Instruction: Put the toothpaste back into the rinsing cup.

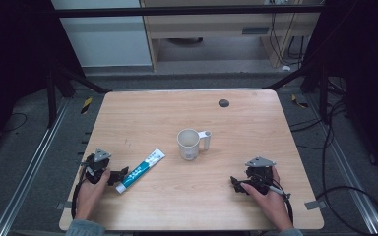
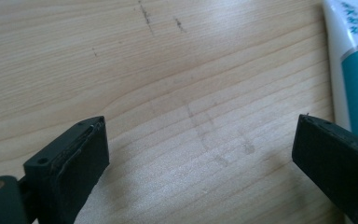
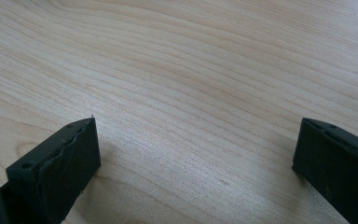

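A white and teal toothpaste tube (image 1: 141, 169) lies flat on the wooden table (image 1: 142, 118), left of centre, its cap toward the front. The tube (image 2: 356, 70) runs along the right edge of the left gripper view. A white mug (image 1: 189, 143) stands upright mid-table, handle pointing right. My left gripper (image 1: 120, 174) rests on the table just left of the tube, jaws wide apart over bare wood (image 2: 200, 135), nothing between them. My right gripper (image 1: 235, 184) rests at the front right, open too, bare table between its jaws (image 3: 196, 140).
A small dark round disc (image 1: 223, 103) sits near the table's far edge. Beyond the table are a grey floor, black frame bars, cables at the right and a wooden cabinet (image 1: 211, 24) at the back.
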{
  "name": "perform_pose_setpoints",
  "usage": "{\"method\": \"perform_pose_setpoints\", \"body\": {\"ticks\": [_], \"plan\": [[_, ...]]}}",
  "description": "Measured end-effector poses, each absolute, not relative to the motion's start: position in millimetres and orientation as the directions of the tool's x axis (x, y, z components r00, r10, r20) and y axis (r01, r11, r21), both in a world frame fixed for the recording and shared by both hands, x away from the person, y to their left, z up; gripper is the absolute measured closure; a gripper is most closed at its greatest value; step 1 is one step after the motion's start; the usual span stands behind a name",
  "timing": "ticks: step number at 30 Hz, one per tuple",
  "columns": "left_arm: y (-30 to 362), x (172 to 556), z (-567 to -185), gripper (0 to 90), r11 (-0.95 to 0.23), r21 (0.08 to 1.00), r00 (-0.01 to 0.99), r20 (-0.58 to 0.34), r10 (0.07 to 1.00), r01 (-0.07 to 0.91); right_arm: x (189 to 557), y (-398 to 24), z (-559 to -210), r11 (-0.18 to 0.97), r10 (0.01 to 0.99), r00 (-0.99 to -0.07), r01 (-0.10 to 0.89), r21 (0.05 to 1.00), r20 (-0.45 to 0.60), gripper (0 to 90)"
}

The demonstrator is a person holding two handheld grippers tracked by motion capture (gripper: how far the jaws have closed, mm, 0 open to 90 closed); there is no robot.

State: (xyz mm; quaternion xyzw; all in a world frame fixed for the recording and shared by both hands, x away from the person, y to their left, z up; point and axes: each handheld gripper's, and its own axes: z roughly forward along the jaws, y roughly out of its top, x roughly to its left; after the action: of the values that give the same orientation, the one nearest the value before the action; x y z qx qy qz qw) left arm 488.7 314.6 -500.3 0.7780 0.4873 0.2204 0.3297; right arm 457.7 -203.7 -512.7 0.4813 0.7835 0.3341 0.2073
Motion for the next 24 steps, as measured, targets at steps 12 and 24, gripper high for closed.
{"method": "perform_pose_setpoints", "body": {"ticks": [12, 24], "plan": [[318.4, 478.1, -471.2, 8.4, -0.300, 0.746, 0.446, 0.004, 0.895, 0.594, 457.7, -203.8, -512.6, 0.314, 0.892, -0.451, 0.615, 0.723, -0.004, 0.6], [313.1, 472.5, -448.2, 7.9, -0.315, 0.765, 0.492, -0.002, 0.871, 0.561, 457.7, -203.8, -512.8, 0.314, 0.892, -0.452, 0.615, 0.724, -0.003, 0.7]]}}
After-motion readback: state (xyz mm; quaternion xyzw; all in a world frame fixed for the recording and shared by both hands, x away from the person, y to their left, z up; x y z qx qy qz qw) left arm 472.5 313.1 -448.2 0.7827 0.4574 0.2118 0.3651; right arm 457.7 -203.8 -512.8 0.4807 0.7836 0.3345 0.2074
